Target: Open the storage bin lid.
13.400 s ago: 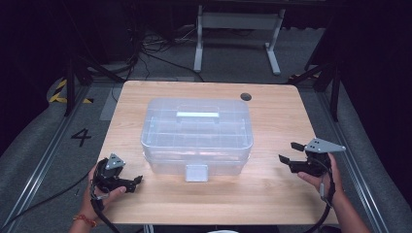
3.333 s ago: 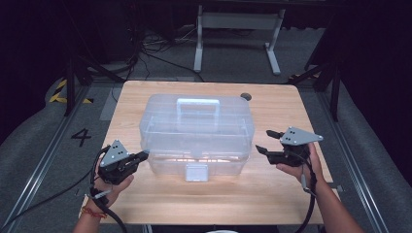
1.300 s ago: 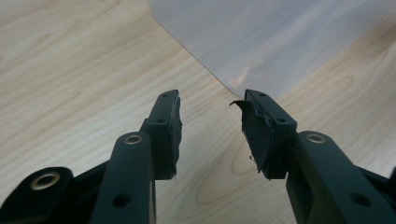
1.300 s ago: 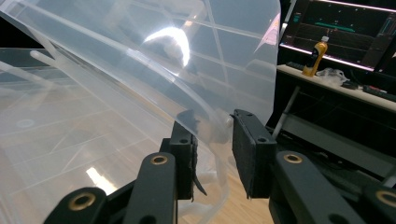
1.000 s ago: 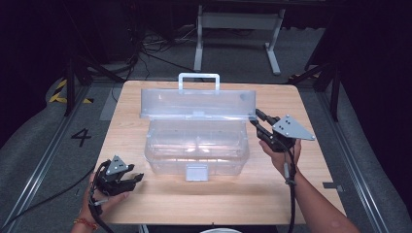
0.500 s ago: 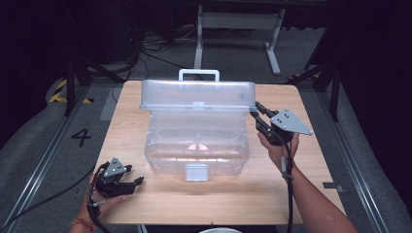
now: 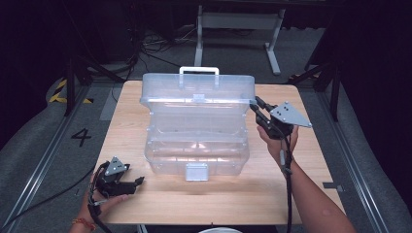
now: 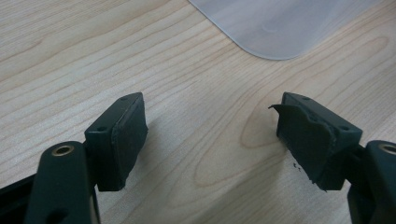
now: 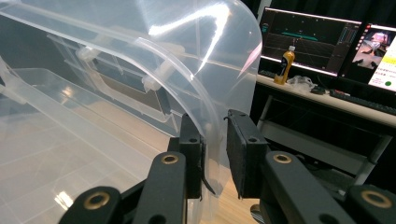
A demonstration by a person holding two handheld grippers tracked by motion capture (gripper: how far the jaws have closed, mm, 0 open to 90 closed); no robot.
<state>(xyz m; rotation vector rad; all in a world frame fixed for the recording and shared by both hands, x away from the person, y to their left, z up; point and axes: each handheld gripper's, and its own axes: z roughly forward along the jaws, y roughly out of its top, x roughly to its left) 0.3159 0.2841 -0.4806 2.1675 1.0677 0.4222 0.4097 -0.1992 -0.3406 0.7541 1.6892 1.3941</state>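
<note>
A light wooden bench (image 7: 311, 165) is ringed by dark floor. The clear box (image 7: 197, 145) sits mid-bench, its lid (image 7: 197, 90) raised and pinched at the corner by the right tool (image 7: 256, 108). The left tool (image 7: 137, 181), just spreading, is empty near the front edge.

The box (image 7: 197, 141) is clear, colourless plastic with a pale grey latch (image 7: 197, 171). The bench (image 7: 311, 165) is light wood with visible grain. Both tools (image 7: 137, 182) (image 7: 254, 103) are black with grey top plates.
</note>
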